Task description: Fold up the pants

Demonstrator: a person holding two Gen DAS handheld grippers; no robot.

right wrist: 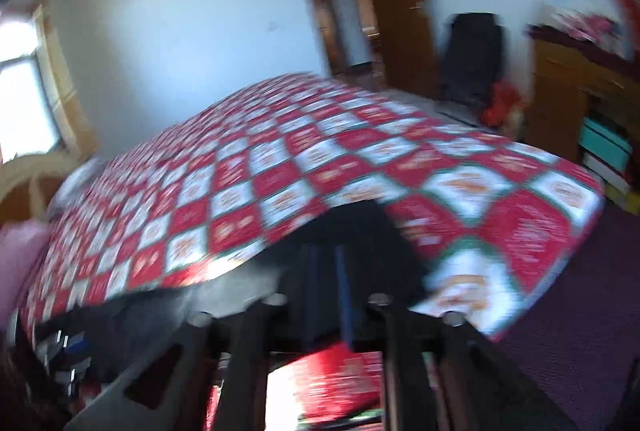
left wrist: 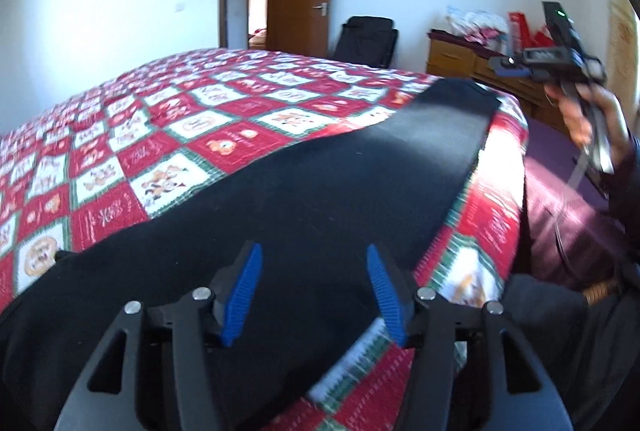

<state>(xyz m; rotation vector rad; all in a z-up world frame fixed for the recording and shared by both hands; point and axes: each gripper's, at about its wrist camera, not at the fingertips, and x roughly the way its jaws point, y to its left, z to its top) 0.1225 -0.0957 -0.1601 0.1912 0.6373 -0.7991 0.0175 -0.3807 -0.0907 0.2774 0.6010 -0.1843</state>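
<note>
Left gripper (left wrist: 314,291) low over pants (left wrist: 280,199) on bed (left wrist: 180,111), fingers apart. Right gripper (right wrist: 326,295) raised off bed's edge, blurred; fingers nearly together, grip unclear.

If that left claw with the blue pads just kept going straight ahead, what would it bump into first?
Most likely the black pants. The left gripper, jaws open, points along them where they lie on the checkered quilt. Its height above the cloth is unclear, so it might skim along before touching.
</note>
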